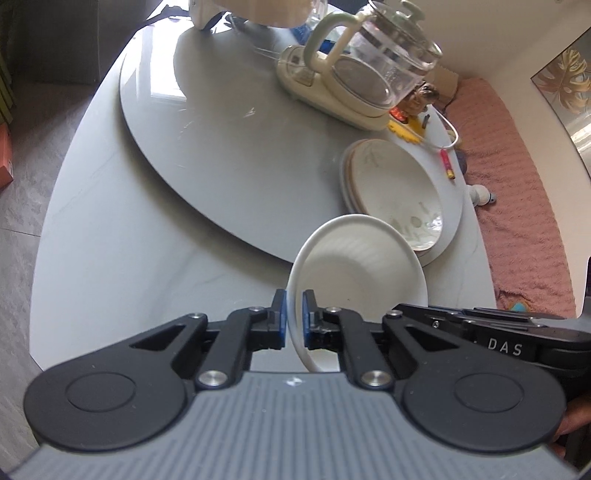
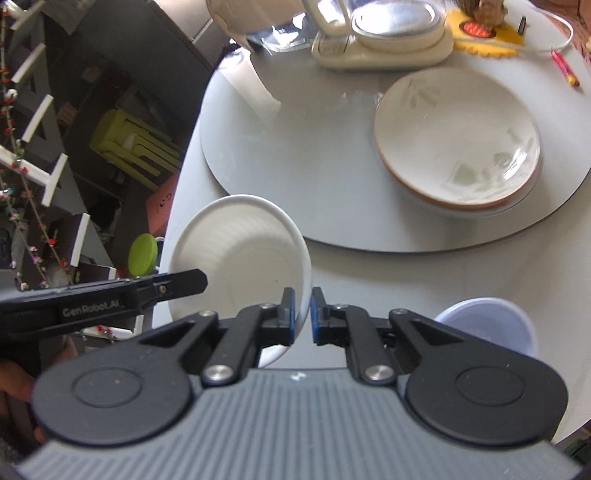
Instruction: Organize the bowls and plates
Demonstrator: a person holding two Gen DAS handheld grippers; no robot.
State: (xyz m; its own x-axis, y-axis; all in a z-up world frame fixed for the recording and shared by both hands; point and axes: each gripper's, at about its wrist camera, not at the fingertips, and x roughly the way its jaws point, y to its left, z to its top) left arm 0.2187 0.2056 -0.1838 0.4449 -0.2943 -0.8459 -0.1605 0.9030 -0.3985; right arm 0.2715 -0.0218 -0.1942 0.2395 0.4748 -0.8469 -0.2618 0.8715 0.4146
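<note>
A white ribbed bowl [image 1: 358,266] is held in the air above the table's near edge, tilted on its side. My left gripper [image 1: 294,317] is shut on its rim. My right gripper [image 2: 303,314] is shut on the opposite rim of the same bowl [image 2: 236,254]. The left gripper's body [image 2: 110,299] shows at the left of the right wrist view. A stack of cream plates with a brown rim [image 1: 395,192] lies on the grey turntable [image 1: 207,147]; it also shows in the right wrist view [image 2: 458,136]. A pale blue bowl [image 2: 491,321] sits below my right gripper.
A glass kettle on a cream base [image 1: 362,66] stands at the back of the turntable. A yellow mat with an ornament [image 2: 484,33] and a red pen [image 2: 565,68] lie at the far right. Green stools [image 2: 133,147] and shelves stand off the table's left.
</note>
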